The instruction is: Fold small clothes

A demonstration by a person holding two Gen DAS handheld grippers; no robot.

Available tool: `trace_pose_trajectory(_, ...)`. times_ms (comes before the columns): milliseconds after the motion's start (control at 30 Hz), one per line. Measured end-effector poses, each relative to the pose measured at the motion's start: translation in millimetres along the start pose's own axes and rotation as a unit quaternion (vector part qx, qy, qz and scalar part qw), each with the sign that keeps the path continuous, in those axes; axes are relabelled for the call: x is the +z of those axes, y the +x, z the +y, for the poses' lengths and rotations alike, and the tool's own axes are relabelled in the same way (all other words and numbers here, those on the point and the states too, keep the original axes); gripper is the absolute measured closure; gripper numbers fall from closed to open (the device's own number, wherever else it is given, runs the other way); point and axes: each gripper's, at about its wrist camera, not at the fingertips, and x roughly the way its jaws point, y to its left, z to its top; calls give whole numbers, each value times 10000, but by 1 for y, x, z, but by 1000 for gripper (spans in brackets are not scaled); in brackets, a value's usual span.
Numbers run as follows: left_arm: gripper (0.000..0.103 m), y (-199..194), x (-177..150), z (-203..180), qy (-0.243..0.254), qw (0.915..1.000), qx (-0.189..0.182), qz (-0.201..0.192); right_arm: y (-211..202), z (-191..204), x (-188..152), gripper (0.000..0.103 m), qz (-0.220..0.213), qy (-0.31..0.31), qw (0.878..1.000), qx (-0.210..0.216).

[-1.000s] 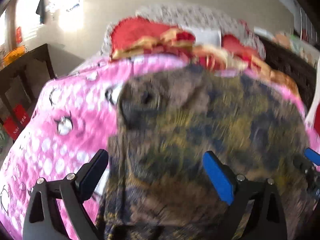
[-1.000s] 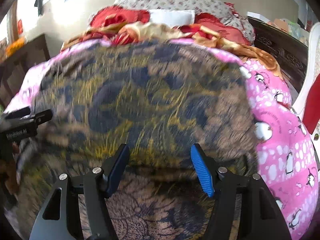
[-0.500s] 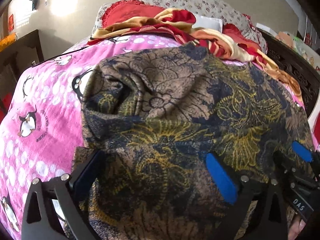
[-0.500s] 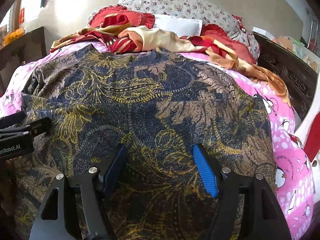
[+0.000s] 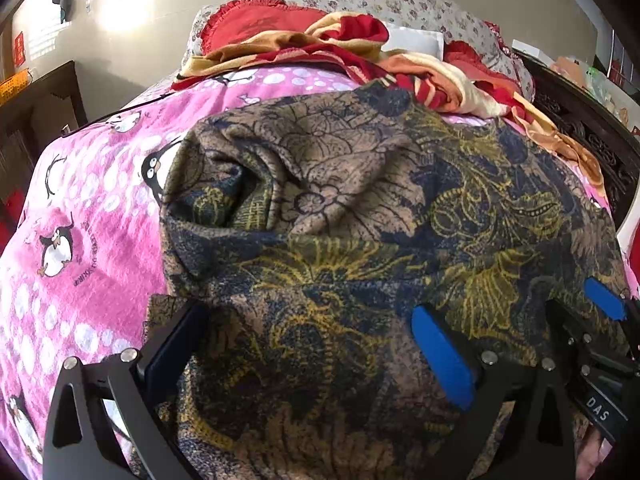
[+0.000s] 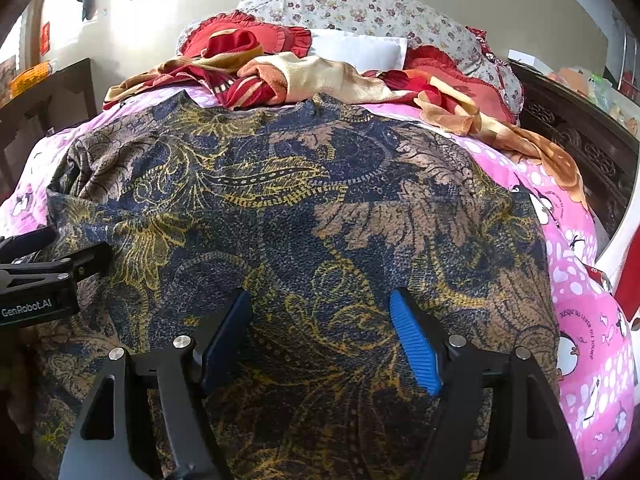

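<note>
A brown, navy and gold patterned garment lies spread over the pink penguin bedspread; it also fills the right wrist view. Its left sleeve is bunched into a wrinkled lump. My left gripper is open, fingers wide apart, low over the garment's near left part. My right gripper is open over the near middle of the garment. The right gripper's blue tip shows in the left wrist view; the left gripper's black body shows in the right wrist view.
A heap of red, cream and orange clothes lies just beyond the garment, with floral pillows behind. A dark carved bed frame runs along the right. Dark wooden furniture stands left of the bed.
The garment was blurred in motion a second ago and has settled flat on the bed. Both grippers have stayed open and hold nearly still over it.
</note>
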Motion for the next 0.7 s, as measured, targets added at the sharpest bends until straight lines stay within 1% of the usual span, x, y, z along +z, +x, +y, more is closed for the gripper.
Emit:
trace_pose_trajectory(67, 0, -5, 0, 0, 47, 9999, 9, 135, 0, 1, 0, 21, -3, 3, 10000, 5)
trace_pose_trajectory(133, 0, -18, -3, 1, 22, 9999, -54, 142, 0, 0, 0, 21, -5, 13, 10000, 15)
trace_pose_trajectory(233, 1, -47, -16, 6, -257, 9993, -273, -10, -1, 1, 0, 21, -7, 13, 10000, 15)
trace_pose_trajectory(267, 0, -59, -25, 9, -385, 9986, -359, -83, -1, 1, 0, 21, -5, -3, 10000, -7)
trace_pose_trajectory(367, 0, -79, -51, 13, -518, 9975, -437, -218, 0, 2, 0, 21, 6, -41, 10000, -39)
trace_pose_trajectory(467, 0, -86, -70, 14, -394, 9982, -314, -313, 0, 1, 0, 21, 7, -19, 10000, -12)
trace_pose_trajectory(600, 0, -76, -89, 13, -122, 9991, -379, -141, 0, 1, 0, 21, 7, -38, 10000, -43)
trace_pose_trajectory(633, 0, -73, -90, 14, -150, 9990, -417, -48, 0, 2, 0, 21, 1, -40, 10000, -49)
trace_pose_trajectory(700, 0, -72, -92, 15, -233, 9987, -445, -64, 0, 1, 0, 21, 2, -37, 10000, -47)
